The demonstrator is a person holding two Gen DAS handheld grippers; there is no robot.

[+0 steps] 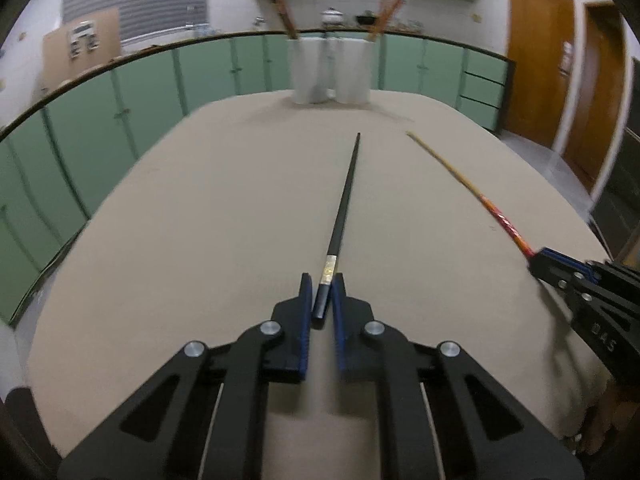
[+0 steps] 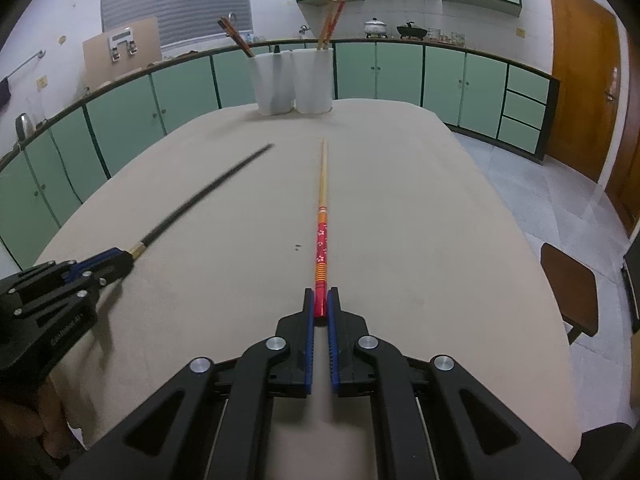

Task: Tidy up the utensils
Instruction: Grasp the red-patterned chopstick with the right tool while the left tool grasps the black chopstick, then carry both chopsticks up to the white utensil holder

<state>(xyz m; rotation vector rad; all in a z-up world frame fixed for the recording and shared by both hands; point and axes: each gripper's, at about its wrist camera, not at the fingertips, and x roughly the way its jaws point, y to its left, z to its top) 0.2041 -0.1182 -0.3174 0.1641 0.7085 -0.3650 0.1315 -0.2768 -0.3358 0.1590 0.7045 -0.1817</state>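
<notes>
My left gripper [image 1: 322,285] is shut on the thick end of a black chopstick [image 1: 345,200] with a gold band, which points forward over the beige table [image 1: 200,240]. My right gripper [image 2: 321,298] is shut on the red end of a red-and-wood chopstick [image 2: 322,216], also pointing forward. Each gripper shows in the other's view: the right gripper [image 1: 538,260] with its chopstick [image 1: 460,178], the left gripper [image 2: 120,258] with the black chopstick [image 2: 208,196]. Two white cups [image 2: 294,80] stand at the table's far edge, the left cup [image 1: 310,72] holding dark chopsticks, the right cup [image 1: 352,72] red-and-wood ones.
Green cabinets [image 2: 400,72] and a counter with pots [image 2: 376,26] run behind the table. A wooden door [image 2: 584,72] is at the right. A dark stool [image 2: 570,292] stands beside the table's right edge.
</notes>
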